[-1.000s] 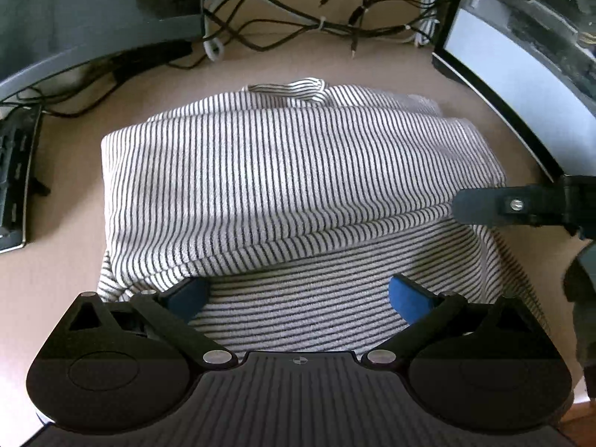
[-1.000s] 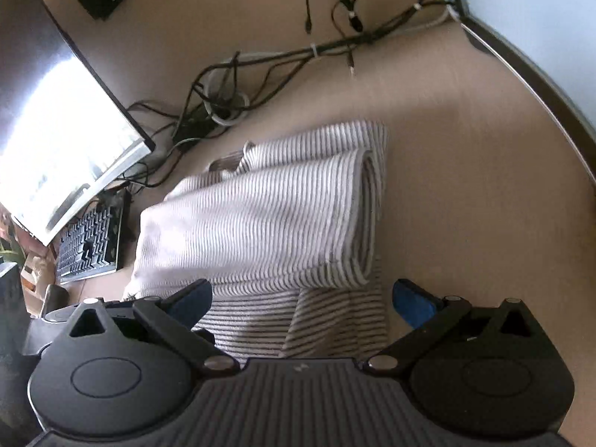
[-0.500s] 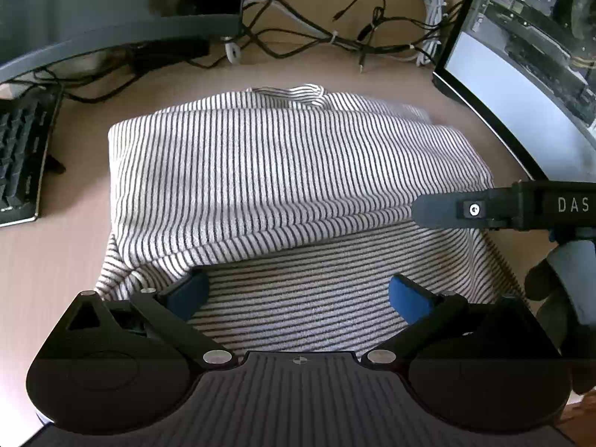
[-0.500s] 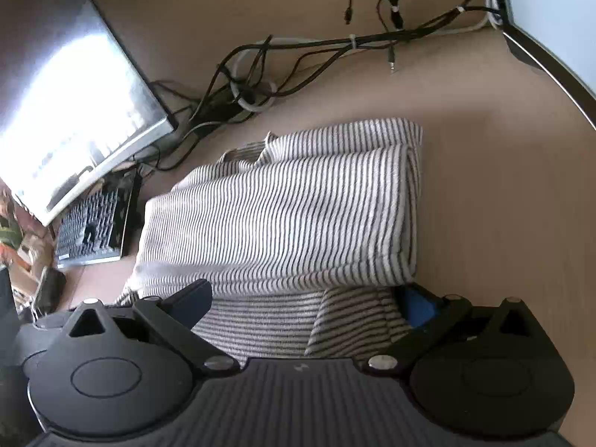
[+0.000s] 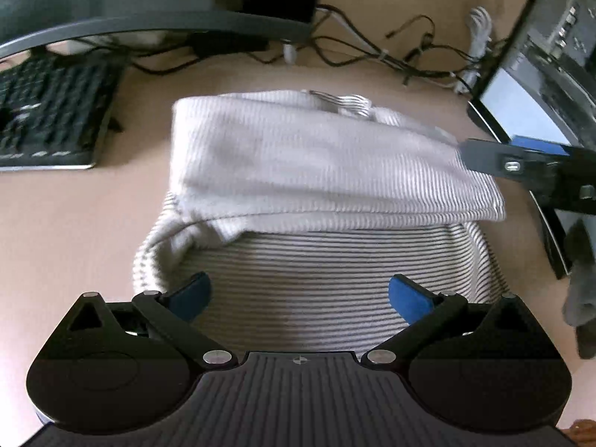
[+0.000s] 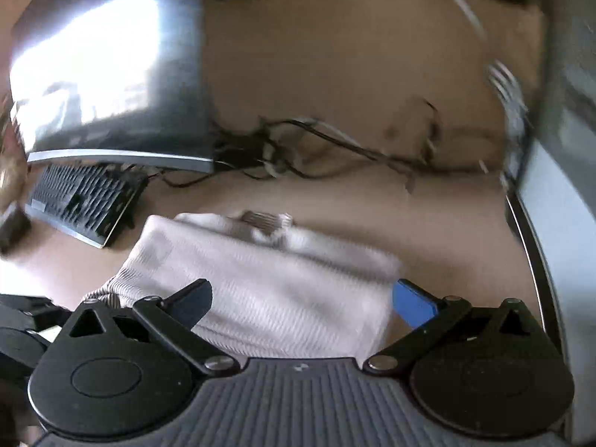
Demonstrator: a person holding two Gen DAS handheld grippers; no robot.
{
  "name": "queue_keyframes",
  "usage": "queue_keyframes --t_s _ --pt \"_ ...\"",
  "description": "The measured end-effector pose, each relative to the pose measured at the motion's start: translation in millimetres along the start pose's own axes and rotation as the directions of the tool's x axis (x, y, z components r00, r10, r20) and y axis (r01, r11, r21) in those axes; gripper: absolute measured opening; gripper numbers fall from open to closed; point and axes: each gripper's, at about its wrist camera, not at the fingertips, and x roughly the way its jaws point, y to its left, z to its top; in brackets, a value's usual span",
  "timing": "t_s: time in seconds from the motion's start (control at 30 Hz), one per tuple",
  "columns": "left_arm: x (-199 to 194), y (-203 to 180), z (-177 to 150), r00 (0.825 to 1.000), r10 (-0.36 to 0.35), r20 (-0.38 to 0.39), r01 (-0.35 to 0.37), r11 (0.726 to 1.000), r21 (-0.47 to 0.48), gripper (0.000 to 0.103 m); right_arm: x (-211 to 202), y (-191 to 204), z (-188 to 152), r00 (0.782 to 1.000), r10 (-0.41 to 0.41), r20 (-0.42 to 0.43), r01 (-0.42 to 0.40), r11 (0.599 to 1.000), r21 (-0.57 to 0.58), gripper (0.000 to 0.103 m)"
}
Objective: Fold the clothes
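Striped garment, folded once on desk; both claws pulled back and empty.

Desk [image 5: 74, 223]: tan, more of it showing than a second ago, with the keyboard [image 5: 48, 119] now in full view off the left claw's left finger. Striped garment [image 5: 316, 193]: lies ahead of and between both claws' fingers, upper layer doubled over the lower striped layer, farther from the left claw than before; its near hem is unfolded, so by judgement one more fold remains. Right claw [image 6: 301, 301]: fingers apart, gripping nothing, swung up from its earlier downward look at the garment's right edge; view blurred. Left claw [image 5: 298, 294]: fingers apart, hovering over the lower layer, gripping nothing.
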Motion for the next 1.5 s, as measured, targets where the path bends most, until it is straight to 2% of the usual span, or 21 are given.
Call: queue_keyframes --t_s 0.07,0.13,0.23,0.37,0.53,0.63,0.67,0.7,0.77,0.8,0.9,0.97,1.03,1.13,1.2,1.27,1.3,1.33,1.37,1.43,1.5 --pt "-12 5 -3 0.999 0.036 0.017 -0.035 0.999 -0.014 0.103 8 10 6 0.999 0.038 -0.001 -0.038 0.997 -0.063 0.1" --pt "-24 11 -5 0.996 0.082 0.03 -0.081 0.996 -0.025 0.103 23 33 10 0.997 0.073 -0.02 -0.075 0.988 -0.135 0.091" --pt "-43 21 -10 0.988 0.145 0.045 -0.143 0.989 -0.049 0.103 45 52 10 0.999 0.014 -0.034 -0.02 0.983 -0.181 0.083" --pt "-60 38 -21 0.982 0.176 0.06 -0.169 0.979 -0.109 0.103 50 23 14 0.993 -0.111 -0.036 0.107 0.991 -0.082 0.071" --pt "-65 44 -27 0.983 0.167 0.073 -0.156 0.979 -0.133 0.103 44 -18 14 0.971 -0.223 -0.089 0.224 0.975 0.003 0.07" --pt "-67 33 -22 0.981 0.145 0.129 -0.132 0.986 -0.102 0.103 43 -35 9 0.962 -0.227 -0.149 0.242 0.966 0.092 0.073" --pt "-69 27 -21 0.978 0.137 0.156 -0.126 0.989 -0.076 0.103 41 -38 4 0.968 -0.2 -0.155 0.22 0.968 0.125 0.065" --pt "-71 19 -20 0.974 0.131 0.185 -0.125 0.991 -0.041 0.103 39 -40 0 0.974 -0.167 -0.155 0.191 0.969 0.156 0.036" --pt "-74 -1 -17 0.963 0.122 0.242 -0.138 0.989 0.054 0.103 27 -39 1 0.985 -0.116 -0.126 0.138 0.974 0.18 0.011" --pt "-75 -12 -16 0.958 0.111 0.266 -0.144 0.984 0.107 0.103 20 -37 3 0.989 -0.104 -0.106 0.121 0.977 0.176 0.011" --pt "-70 -45 -15 0.946 0.06 0.32 -0.153 0.95 0.272 0.103 -6 -42 20 0.999 -0.007 -0.031 0.015 0.966 0.258 0.01" --pt "-62 -70 -18 0.935 0.011 0.354 -0.161 0.903 0.398 0.103 -21 -46 31 0.996 0.083 0.012 -0.082 0.94 0.33 0.009" --pt "-53 -92 -22 0.923 -0.015 0.384 -0.196 0.841 0.504 0.103 -34 -47 40 0.985 0.162 0.06 -0.172 0.908 0.382 0.009" --pt "-41 -116 -20 0.893 -0.025 0.45 -0.274 0.762 0.587 0.103 -51 -42 51 0.967 0.229 0.113 -0.256 0.881 0.397 0.004" --pt "-37 -127 -12 0.872 -0.047 0.486 -0.296 0.741 0.603 0.102 -57 -39 56 0.959 0.253 0.125 -0.282 0.877 0.389 0.004" --pt "-34 -137 -1 0.866 -0.073 0.495 -0.295 0.724 0.624 0.078 -62 -35 59 0.959 0.254 0.128 -0.283 0.886 0.368 0.004" --pt "-31 -142 5 0.865 -0.085 0.495 -0.294 0.713 0.636 0.045 -62 -34 60 0.96 0.251 0.127 -0.281 0.888 0.363 0.004" --pt "-29 -144 12 0.866 -0.092 0.492 -0.29 0.709 0.642 0.033 -61 -34 61 0.96 0.249 0.126 -0.278 0.89 0.361 0.004" --pt "-26 -142 19 0.868 -0.09 0.488 -0.283 0.718 0.636 0.029 -60 -35 62 0.962 0.242 0.126 -0.272 0.892 0.36 0.004" --pt "-23 -127 36 0.869 -0.041 0.492 -0.292 0.762 0.579 0.014 -61 -37 65 0.966 0.223 0.133 -0.257 0.898 0.359 0.005" --pt "-23 -101 52 0.864 0.041 0.502 -0.319 0.816 0.483 0.014 -66 -38 68 0.969 0.193 0.157 -0.237 0.906 0.351 0.006"
